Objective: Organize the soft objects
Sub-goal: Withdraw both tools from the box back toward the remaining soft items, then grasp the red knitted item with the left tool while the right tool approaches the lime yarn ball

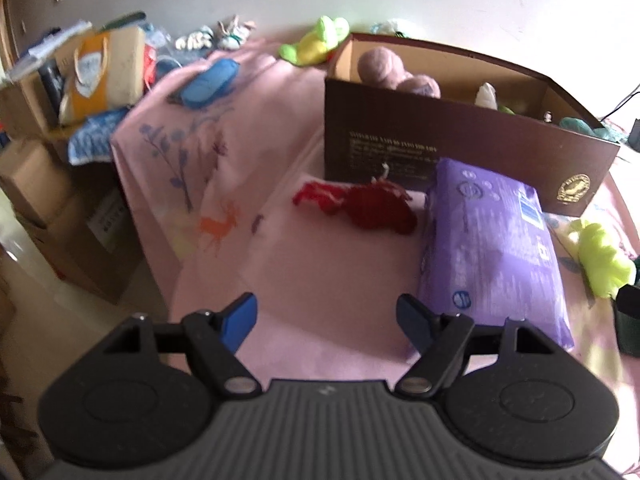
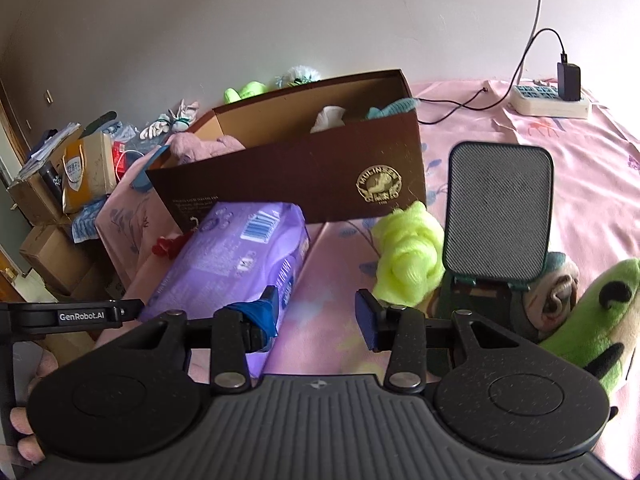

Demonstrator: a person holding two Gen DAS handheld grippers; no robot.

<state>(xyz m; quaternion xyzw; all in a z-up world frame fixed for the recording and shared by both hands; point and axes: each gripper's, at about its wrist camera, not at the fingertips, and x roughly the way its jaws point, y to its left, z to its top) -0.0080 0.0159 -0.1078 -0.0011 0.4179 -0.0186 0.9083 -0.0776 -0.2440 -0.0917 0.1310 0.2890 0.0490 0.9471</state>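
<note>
A dark brown cardboard box [image 1: 460,148] [image 2: 304,176] stands open on the pink bed, with pinkish yarn balls [image 1: 380,65] and other soft items inside. A red yarn bundle [image 1: 368,206] lies in front of it, ahead of my open, empty left gripper [image 1: 326,322]. A purple soft pack [image 1: 492,240] [image 2: 236,248] lies to the right of the red bundle. My right gripper [image 2: 316,316] is open and empty; its left finger sits beside the purple pack. A neon yellow yarn skein [image 2: 408,252] [image 1: 600,256] lies just ahead right of it.
A green plush toy [image 2: 592,320] and a grey stand [image 2: 498,212] are at the right. A power strip with charger [image 2: 552,98] lies at the far right. A green-yellow plush [image 1: 316,42], a blue item [image 1: 210,82] and gloves [image 1: 196,40] lie farther back. Cartons and bags [image 1: 104,72] stand left of the bed.
</note>
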